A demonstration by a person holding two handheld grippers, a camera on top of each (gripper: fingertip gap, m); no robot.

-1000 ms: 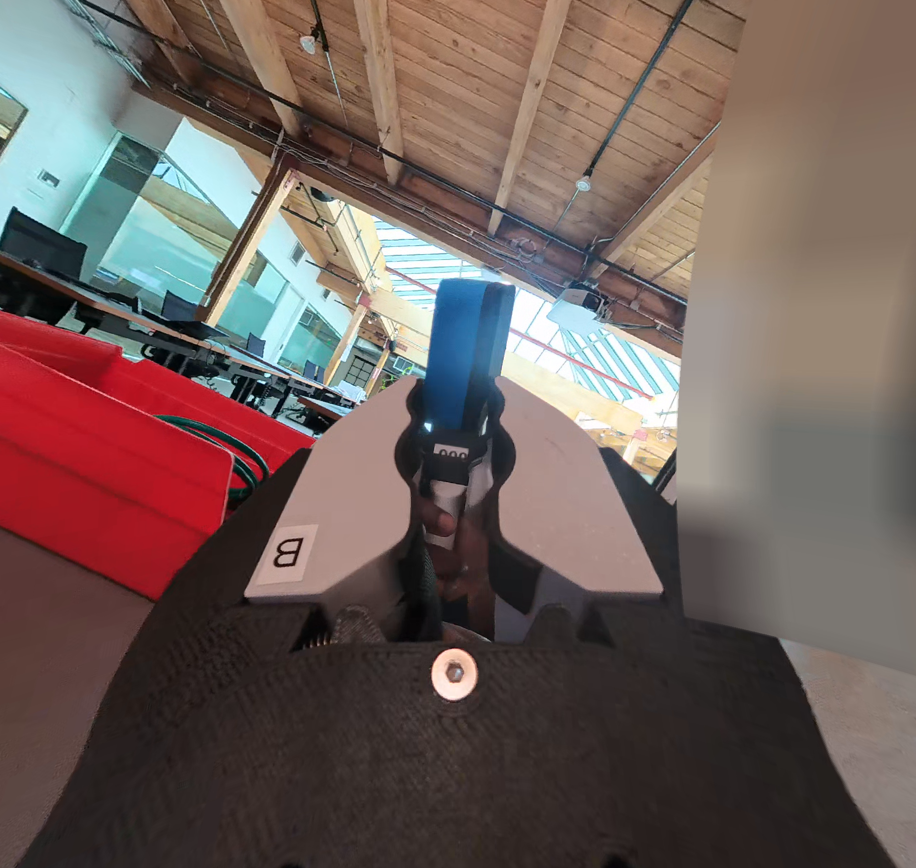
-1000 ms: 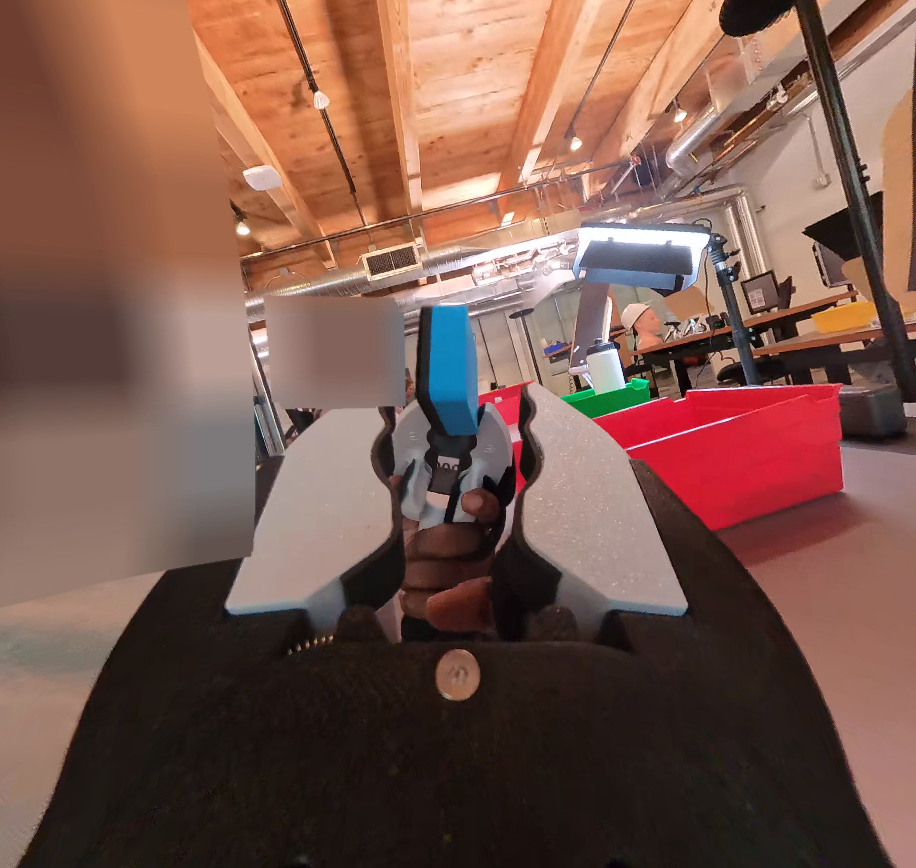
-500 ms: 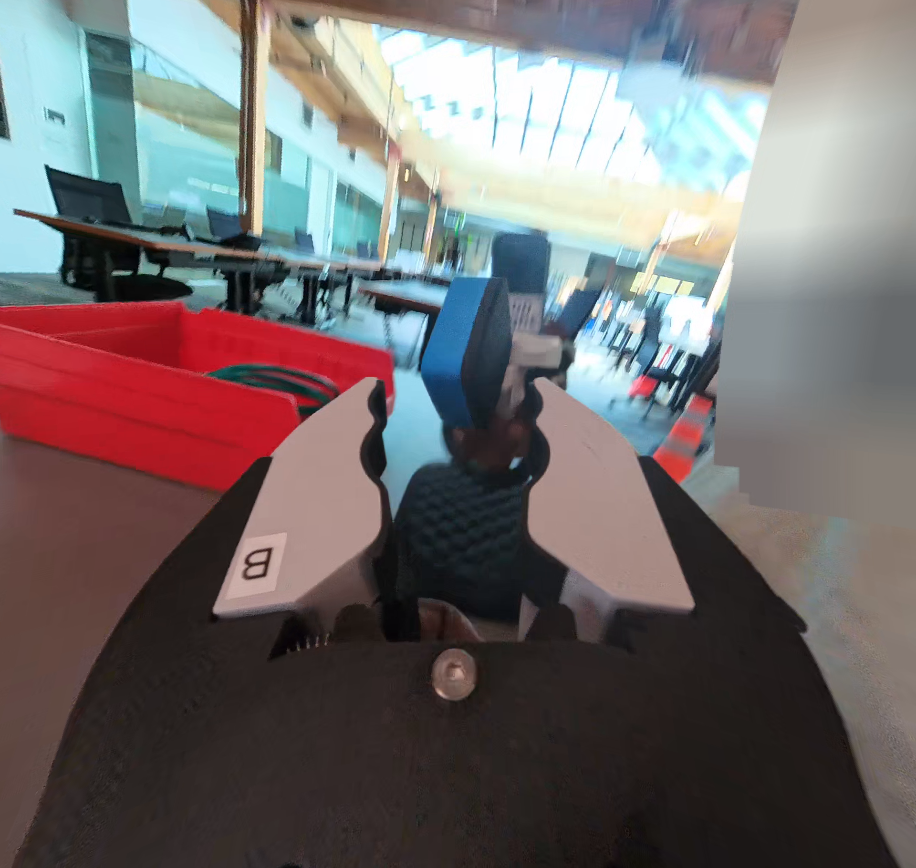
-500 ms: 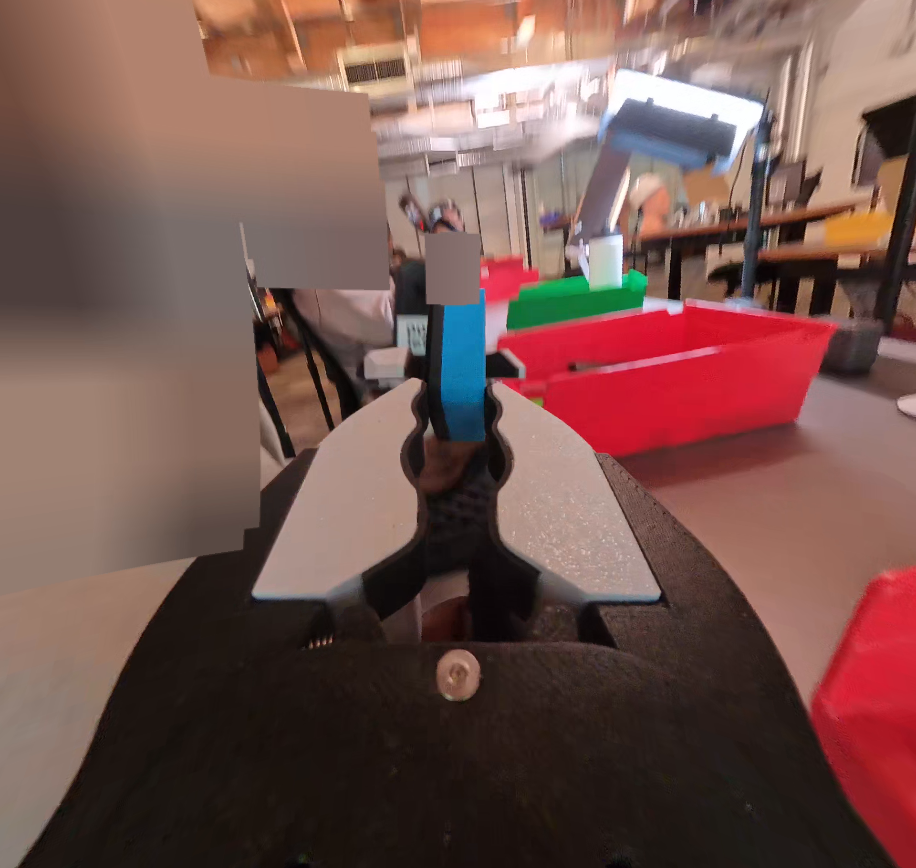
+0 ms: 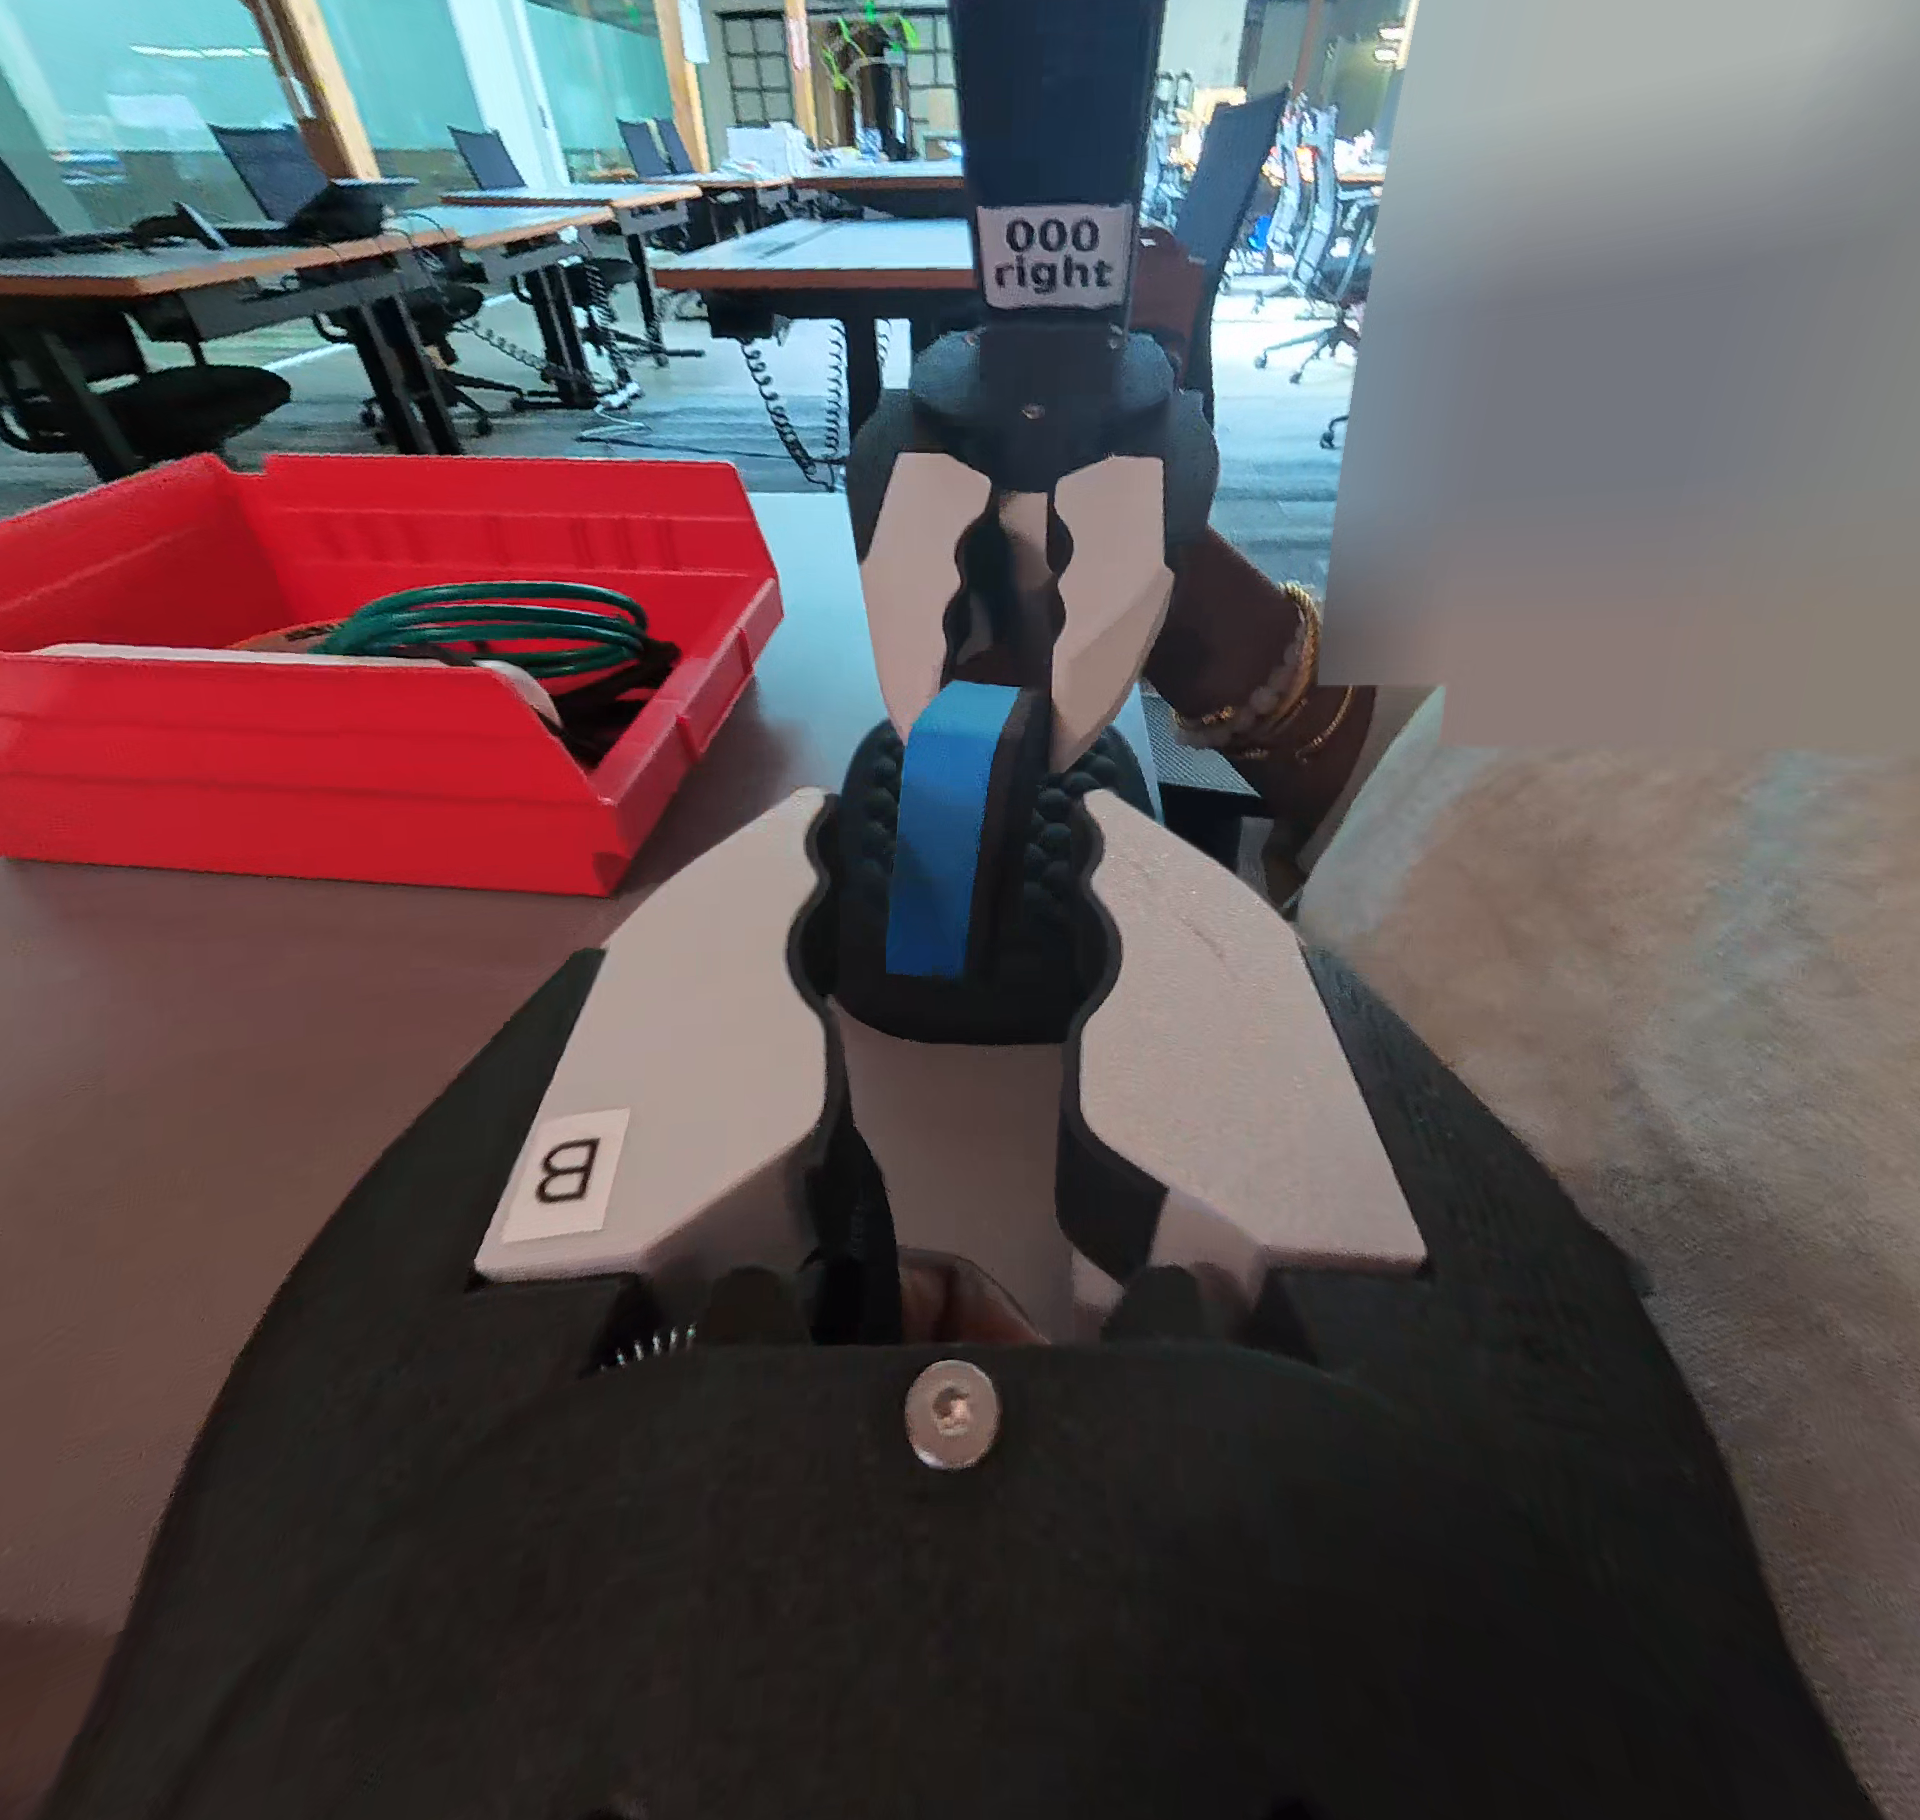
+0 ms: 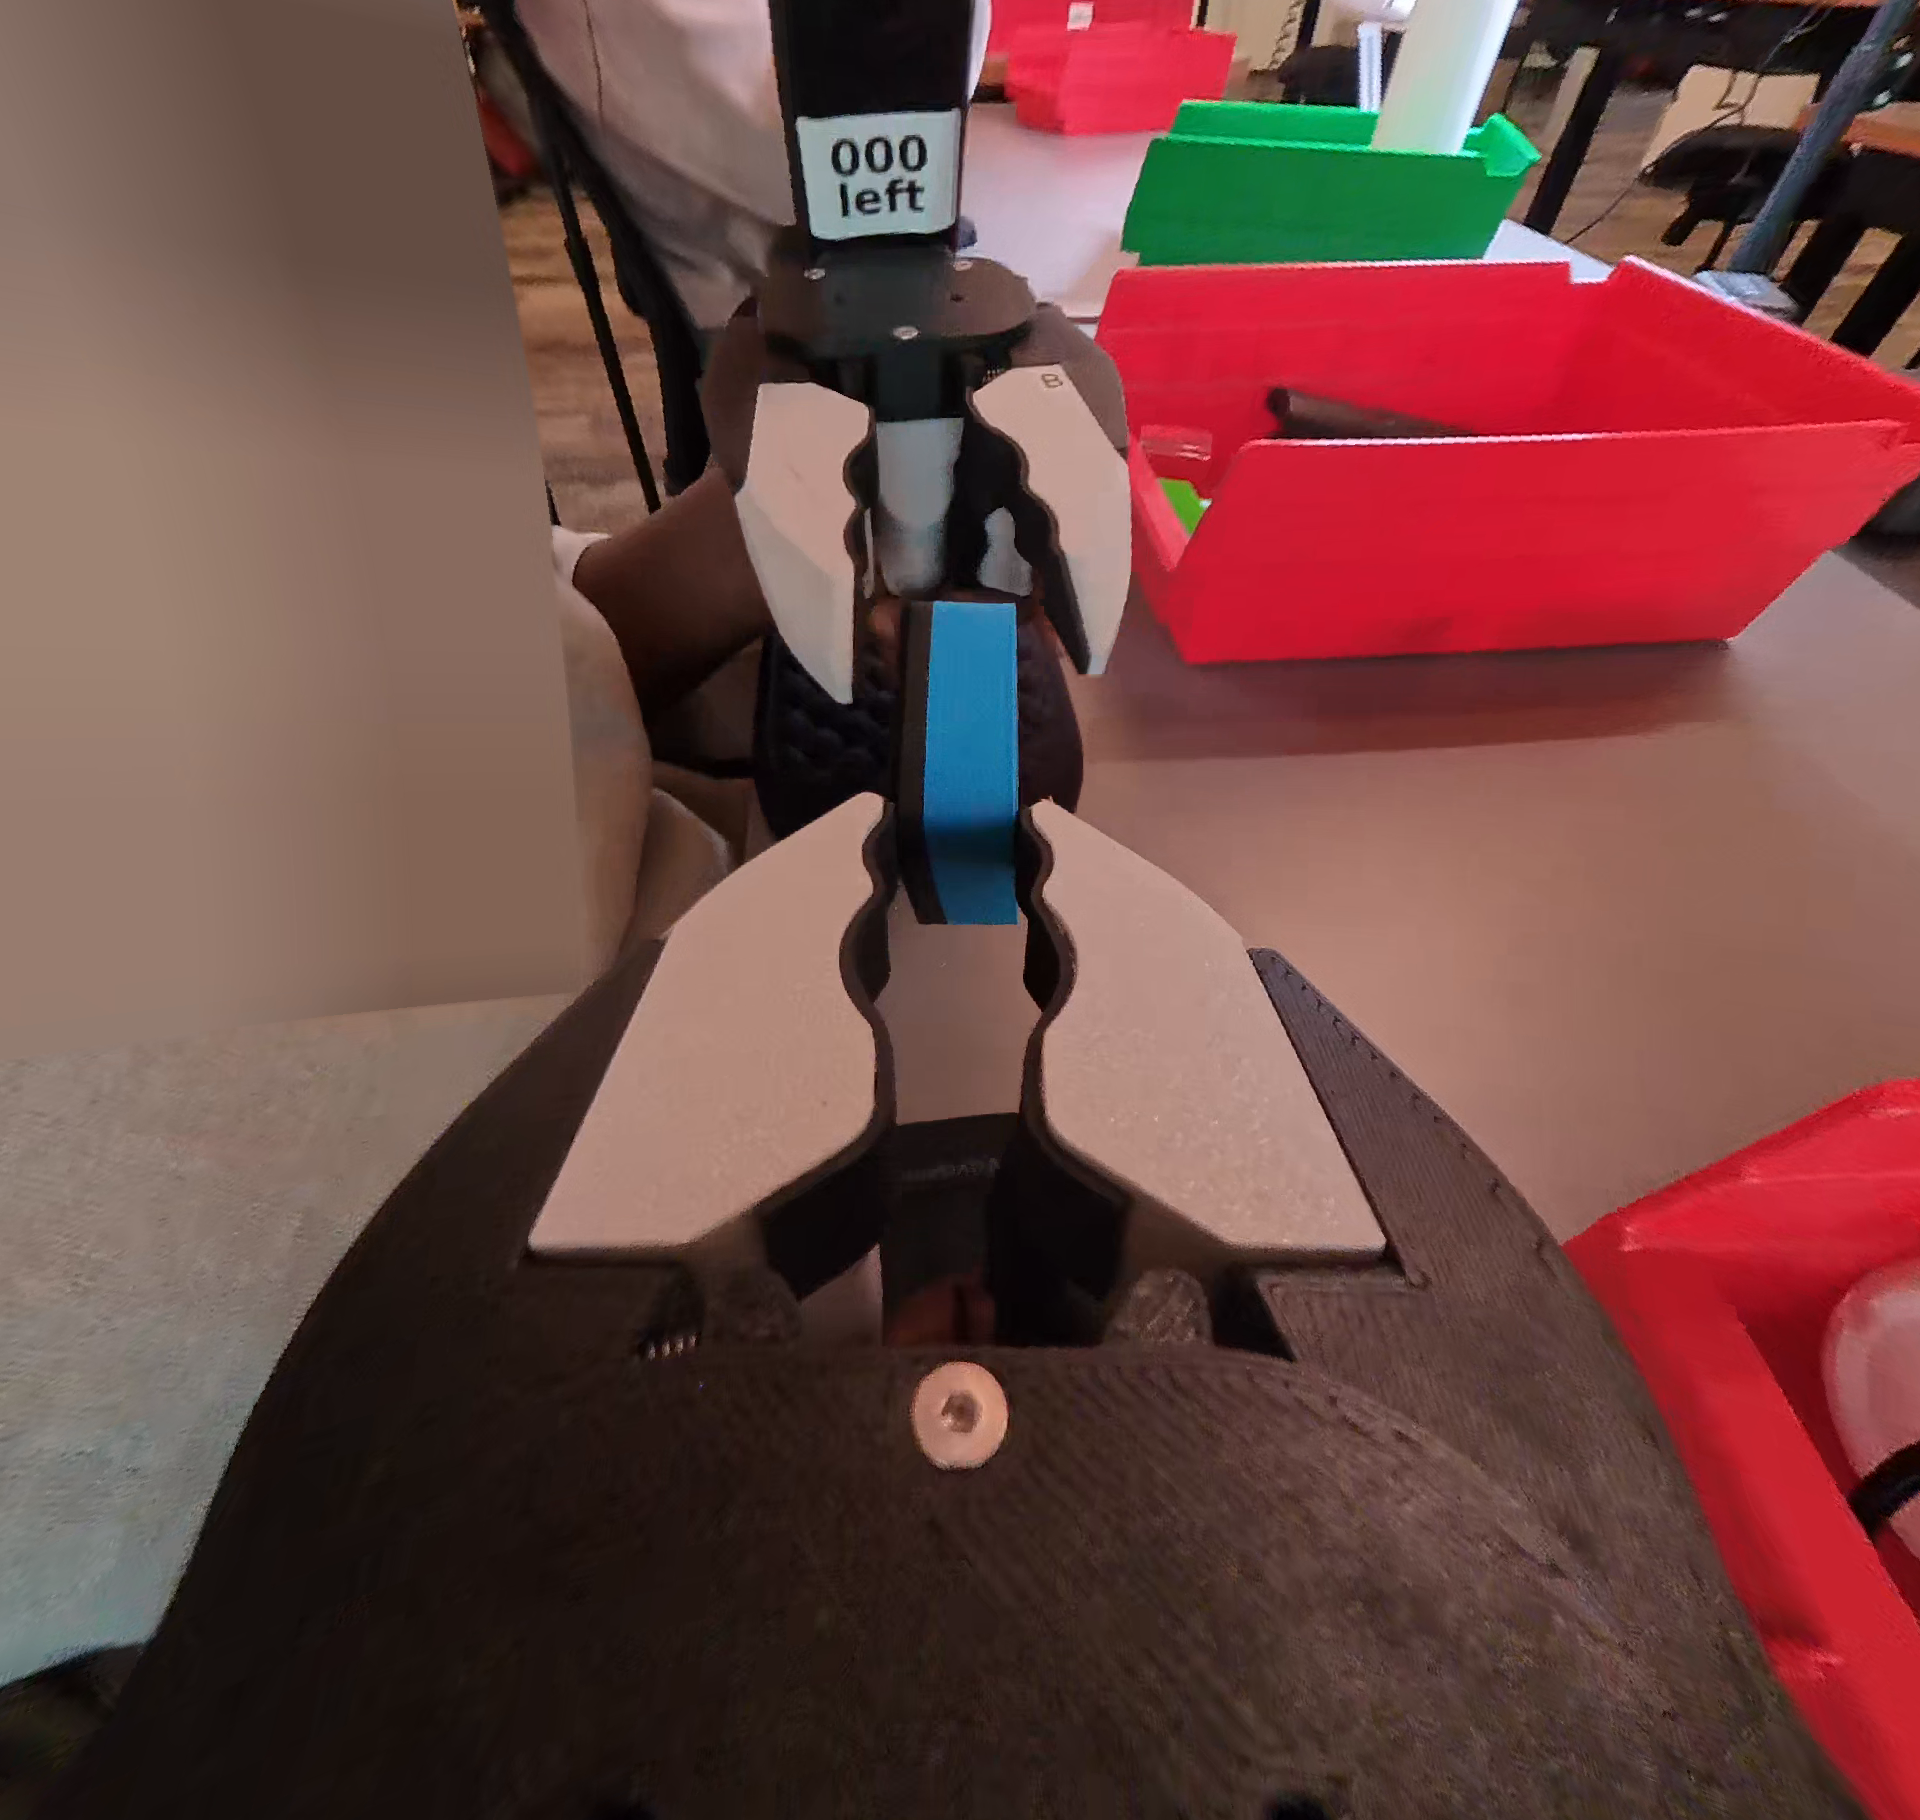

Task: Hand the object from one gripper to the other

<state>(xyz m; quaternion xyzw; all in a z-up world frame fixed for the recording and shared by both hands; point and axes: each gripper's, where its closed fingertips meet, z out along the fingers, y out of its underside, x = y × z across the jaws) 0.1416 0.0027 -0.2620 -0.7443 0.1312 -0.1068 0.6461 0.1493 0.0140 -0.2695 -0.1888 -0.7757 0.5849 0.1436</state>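
The object is a blue and black block (image 5: 935,835). In the left wrist view my left gripper (image 5: 951,814) stands open around its near end, with a gap on both sides. My right gripper (image 5: 997,721) faces it and holds the block's far end. In the right wrist view my right gripper (image 6: 956,820) is shut on the block (image 6: 971,762), which points away toward the left gripper (image 6: 961,669). The left gripper's jaws are spread on either side of the block's far end. The two grippers face each other nose to nose above the brown table (image 6: 1455,835).
A red bin (image 5: 312,762) with a green cable coil (image 5: 499,617) sits left of the left gripper. Right of the right gripper are a red bin (image 6: 1507,544), a green bin (image 6: 1299,191) with a white bottle (image 6: 1444,56), and another red bin (image 6: 1766,1355) close by. Only a small space, under 4 cm, lies between the two pairs of fingers.
The left gripper, shut on the block a second ago, has opened. The right gripper has closed on the block. Both grippers have tilted down from the ceiling toward the table.
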